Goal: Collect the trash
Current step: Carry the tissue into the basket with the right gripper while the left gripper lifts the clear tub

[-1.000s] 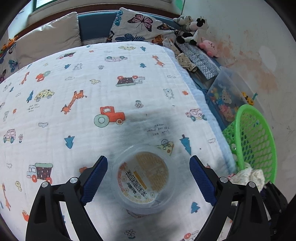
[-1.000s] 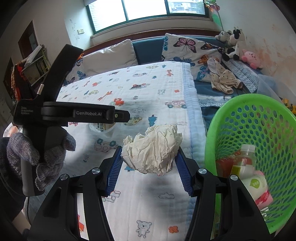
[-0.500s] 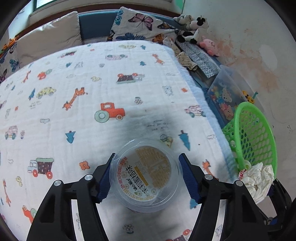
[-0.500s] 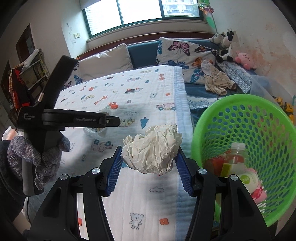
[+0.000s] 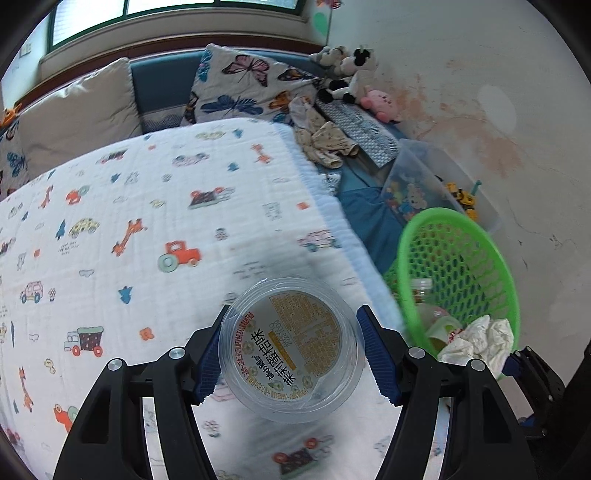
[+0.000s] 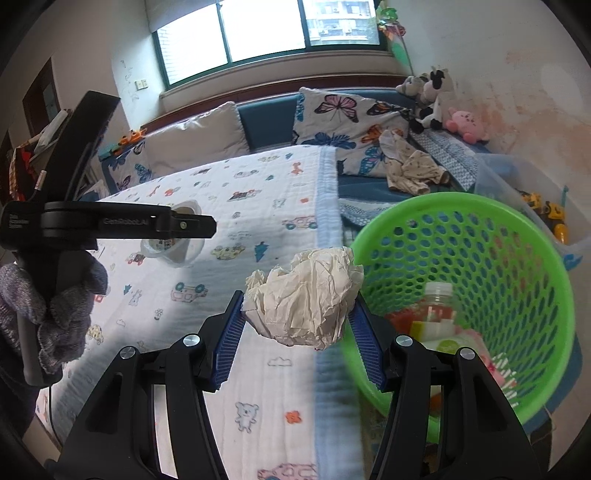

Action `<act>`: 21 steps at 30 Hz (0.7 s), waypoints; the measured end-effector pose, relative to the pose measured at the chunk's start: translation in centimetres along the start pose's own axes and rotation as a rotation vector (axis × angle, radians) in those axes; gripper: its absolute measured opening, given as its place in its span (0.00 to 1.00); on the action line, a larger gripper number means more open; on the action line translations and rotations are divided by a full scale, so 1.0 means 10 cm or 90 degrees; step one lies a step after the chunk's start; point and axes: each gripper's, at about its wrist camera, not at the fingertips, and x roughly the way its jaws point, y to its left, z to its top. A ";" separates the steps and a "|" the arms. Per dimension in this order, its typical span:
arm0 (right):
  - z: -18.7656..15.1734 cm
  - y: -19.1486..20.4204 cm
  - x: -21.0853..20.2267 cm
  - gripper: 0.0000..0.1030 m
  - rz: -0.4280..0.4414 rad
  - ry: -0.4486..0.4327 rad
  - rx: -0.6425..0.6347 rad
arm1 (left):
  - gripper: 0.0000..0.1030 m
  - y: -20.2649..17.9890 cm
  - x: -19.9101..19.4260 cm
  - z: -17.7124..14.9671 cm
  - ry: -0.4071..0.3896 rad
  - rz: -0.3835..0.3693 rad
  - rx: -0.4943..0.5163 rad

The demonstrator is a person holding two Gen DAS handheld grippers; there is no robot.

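My left gripper (image 5: 291, 354) is shut on a clear round plastic cup (image 5: 290, 349) with an orange printed lid, held above the patterned bed blanket (image 5: 129, 229). In the right wrist view the cup (image 6: 173, 245) hangs under the left gripper (image 6: 184, 225), clear of the blanket. My right gripper (image 6: 299, 332) is shut on a crumpled ball of white paper (image 6: 304, 295), held over the bed's right edge, just left of the green mesh basket (image 6: 517, 236). The paper also shows in the left wrist view (image 5: 476, 341) at the basket's (image 5: 491, 251) near rim.
The basket holds a bottle (image 6: 436, 299) and other packaging. Butterfly pillows (image 5: 251, 85), plush toys (image 5: 351, 74), loose clothes (image 6: 410, 170) and a clear toy box (image 5: 417, 184) lie at the far right along the wall. A window (image 6: 266, 33) is behind the bed.
My left gripper closed on the plastic cup and lifted it off the blanket toward the basket. My right gripper carried the paper ball closer to the basket.
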 end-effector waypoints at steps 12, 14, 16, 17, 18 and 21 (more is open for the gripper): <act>-0.04 -0.55 -0.28 0.55 -0.067 -0.017 0.043 | 0.63 -0.51 -0.09 0.07 -0.008 -0.032 0.038; -0.05 -0.68 -0.31 0.55 -0.085 -0.017 0.054 | 0.63 -0.61 -0.09 0.09 -0.009 -0.037 0.047; -0.06 -0.79 -0.33 0.56 -0.100 -0.015 0.064 | 0.63 -0.70 -0.08 0.10 -0.010 -0.041 0.056; -0.07 -0.83 -0.33 0.56 -0.107 -0.014 0.069 | 0.63 -0.74 -0.08 0.11 -0.010 -0.044 0.059; -0.08 -0.88 -0.34 0.56 -0.114 -0.013 0.072 | 0.63 -0.77 -0.07 0.11 -0.010 -0.046 0.063; -0.09 -1.03 -0.31 0.57 -0.135 -0.007 0.086 | 0.63 -0.88 -0.04 0.13 -0.009 -0.052 0.072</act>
